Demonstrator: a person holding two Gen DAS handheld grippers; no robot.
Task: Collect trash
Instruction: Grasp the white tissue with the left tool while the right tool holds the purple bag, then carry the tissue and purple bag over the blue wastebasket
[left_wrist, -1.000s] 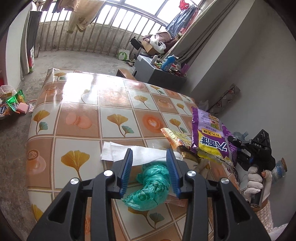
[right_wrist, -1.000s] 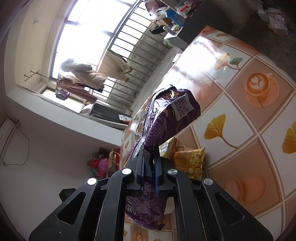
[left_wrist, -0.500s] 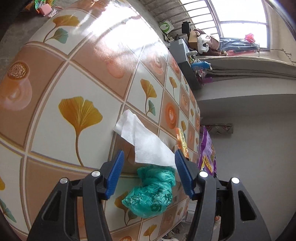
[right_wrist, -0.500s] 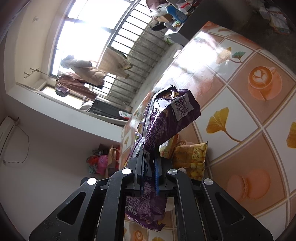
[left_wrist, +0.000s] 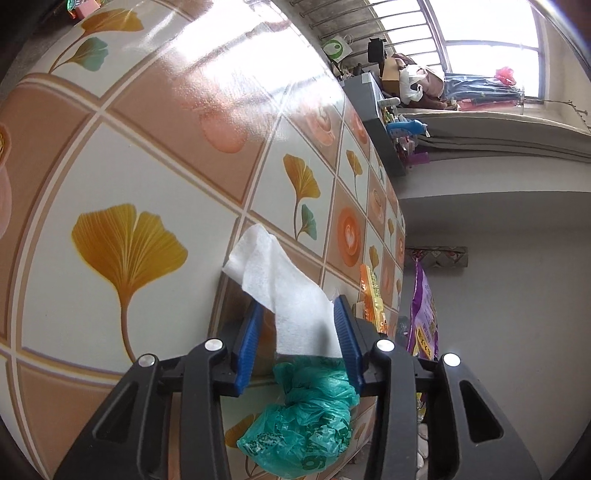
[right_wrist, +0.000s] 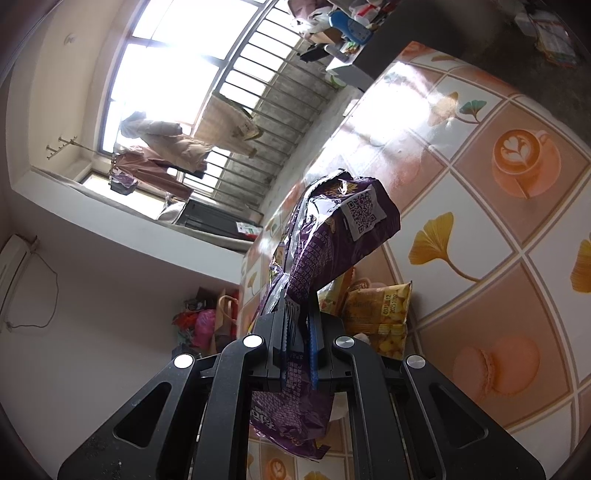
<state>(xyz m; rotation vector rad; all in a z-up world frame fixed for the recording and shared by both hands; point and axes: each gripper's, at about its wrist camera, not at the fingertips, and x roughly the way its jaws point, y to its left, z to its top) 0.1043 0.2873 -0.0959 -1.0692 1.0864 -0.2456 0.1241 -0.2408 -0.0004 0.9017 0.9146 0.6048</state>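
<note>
Two claws are in play over a tabletop (left_wrist: 155, 122) covered in a tiled print of ginkgo leaves and coffee cups. In the left wrist view, the left claw (left_wrist: 301, 334) sits low in the frame with its blue-padded jaws closing around a white tissue (left_wrist: 284, 291). The tissue lies between the pads, its near end touching the right-hand pad, while a gap shows beside the left-hand pad; its far end stretches up and left across the tabletop. Just below the tissue, at the lower middle of the frame, a crumpled green plastic bag (left_wrist: 310, 417) rests on the tabletop, tucked between the claw's black arms. To the right of the claw, an orange snack wrapper (left_wrist: 373, 295) lies near the tabletop's edge, and a purple snack bag (left_wrist: 424, 317) hangs further right.

In the right wrist view, the right claw (right_wrist: 299, 332) is clamped tight on that purple snack bag (right_wrist: 332, 240), which is pinched at its seam and rises up toward the middle of the frame, a QR label on its upper end. A yellow snack packet (right_wrist: 380, 314) lies on the tabletop (right_wrist: 491, 229) just right of the claw, partly behind the purple bag.
</note>
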